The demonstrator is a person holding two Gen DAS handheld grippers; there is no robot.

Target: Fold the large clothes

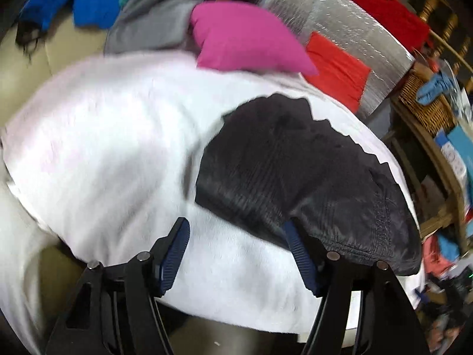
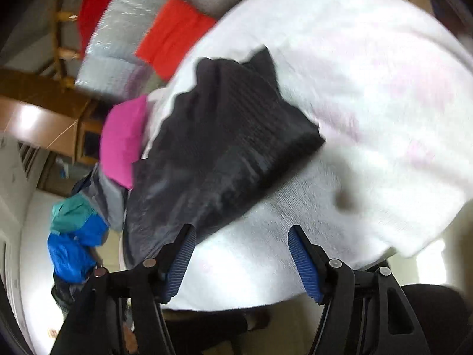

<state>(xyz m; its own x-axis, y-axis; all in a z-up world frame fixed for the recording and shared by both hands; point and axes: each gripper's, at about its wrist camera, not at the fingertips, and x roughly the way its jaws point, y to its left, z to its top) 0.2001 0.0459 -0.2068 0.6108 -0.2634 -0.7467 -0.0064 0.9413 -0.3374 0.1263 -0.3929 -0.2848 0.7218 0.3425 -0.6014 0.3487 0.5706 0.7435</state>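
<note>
A folded black garment [image 1: 298, 171] lies on a white cloth-covered surface [image 1: 112, 148]. In the left wrist view my left gripper [image 1: 236, 230] stands open just short of the garment's near edge, nothing between its blue pads; the right pad [image 1: 295, 245] is next to the black hem. In the right wrist view the same black garment [image 2: 218, 153] lies ahead and left, on the white cloth [image 2: 369, 103]. My right gripper [image 2: 241, 233] is open above the cloth, its left pad [image 2: 183, 251] close to the garment's corner. Both views are blurred.
A pink folded piece [image 1: 248, 38], a grey garment [image 1: 153, 20], blue and teal clothes [image 1: 85, 3] and an orange-red folded piece [image 1: 340, 68] on a silver mat [image 1: 340, 17] lie beyond. A wicker basket [image 1: 422, 100] and wooden furniture stand at the right.
</note>
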